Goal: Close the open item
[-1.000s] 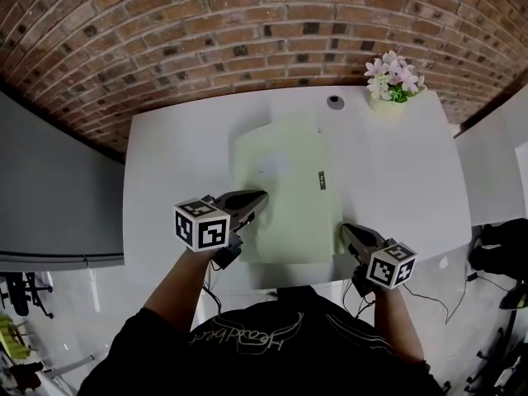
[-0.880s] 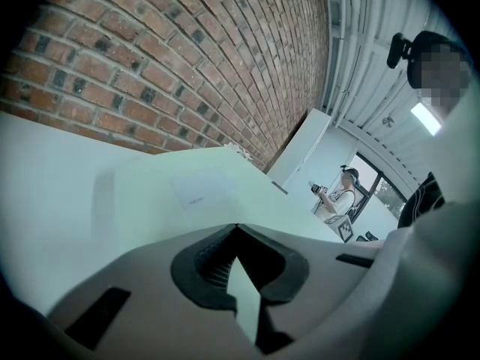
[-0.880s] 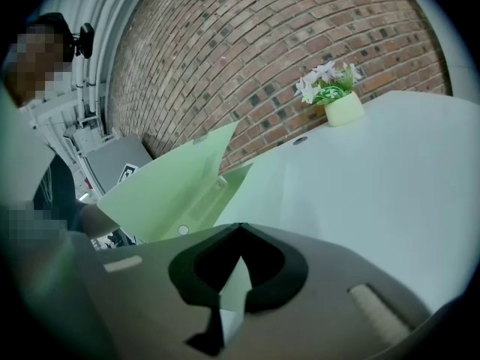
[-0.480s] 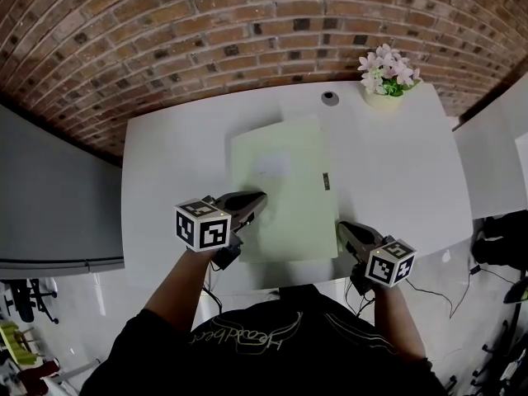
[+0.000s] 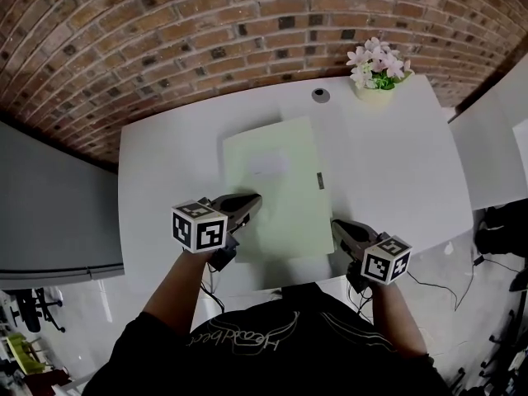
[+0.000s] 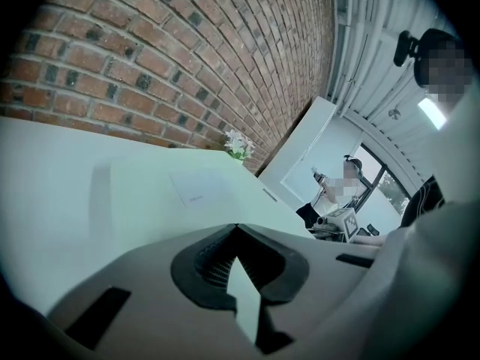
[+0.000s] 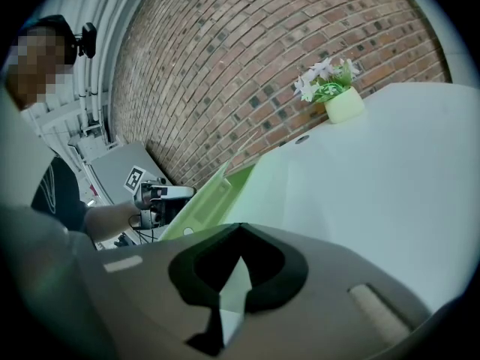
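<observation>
Closing step: green case (image 5: 276,184) down flat, latching left to confirm

The case lies mid-bench (image 5: 388,155), and I judge its lid lowered but perhaps not seated. My left tool (image 5: 239,205) sits over the near-left corner and my right tool (image 5: 342,233) is just beside the near-right corner, both with jaws pinched together on nothing. Next I'd press gently down along the clasp (image 5: 320,180) edge.

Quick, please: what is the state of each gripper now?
Left gripper: closed, holding nothing.
Right gripper: closed, holding nothing.
</observation>
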Available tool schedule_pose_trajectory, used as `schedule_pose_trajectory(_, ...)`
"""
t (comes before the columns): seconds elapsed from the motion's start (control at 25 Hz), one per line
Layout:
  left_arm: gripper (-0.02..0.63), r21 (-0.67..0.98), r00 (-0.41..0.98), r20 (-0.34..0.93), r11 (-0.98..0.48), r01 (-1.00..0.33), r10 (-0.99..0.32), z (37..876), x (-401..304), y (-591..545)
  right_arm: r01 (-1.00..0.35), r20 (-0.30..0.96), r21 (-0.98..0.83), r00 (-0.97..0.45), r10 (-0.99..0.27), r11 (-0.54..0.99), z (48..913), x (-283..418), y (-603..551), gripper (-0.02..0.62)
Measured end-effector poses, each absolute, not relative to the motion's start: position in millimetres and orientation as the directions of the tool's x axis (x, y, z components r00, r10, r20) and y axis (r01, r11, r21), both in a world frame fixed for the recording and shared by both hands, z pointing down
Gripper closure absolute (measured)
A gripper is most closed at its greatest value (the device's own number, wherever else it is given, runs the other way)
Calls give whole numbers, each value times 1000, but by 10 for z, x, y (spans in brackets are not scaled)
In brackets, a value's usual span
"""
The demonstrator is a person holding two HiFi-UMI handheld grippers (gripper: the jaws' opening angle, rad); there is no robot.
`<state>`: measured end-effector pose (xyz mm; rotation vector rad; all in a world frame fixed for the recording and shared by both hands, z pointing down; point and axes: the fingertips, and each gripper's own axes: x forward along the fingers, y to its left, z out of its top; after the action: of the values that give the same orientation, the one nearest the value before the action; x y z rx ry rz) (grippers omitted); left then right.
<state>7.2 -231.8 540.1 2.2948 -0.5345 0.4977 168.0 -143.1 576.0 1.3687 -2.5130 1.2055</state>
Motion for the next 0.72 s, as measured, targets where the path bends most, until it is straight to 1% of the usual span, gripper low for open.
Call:
schedule_pose_trajectory(0.28,604,494,796,571,-690,-529,-202,5491,147,-2284,-721,362,-618,-615,-700,314,5760,1680,-1423,592)
schedule_pose_trajectory(0.72,604,448,744,647,-704,-551,-170,5601,180,-2278,-708,347,-635,-618,-706,308,5748,1684,-1420,592)
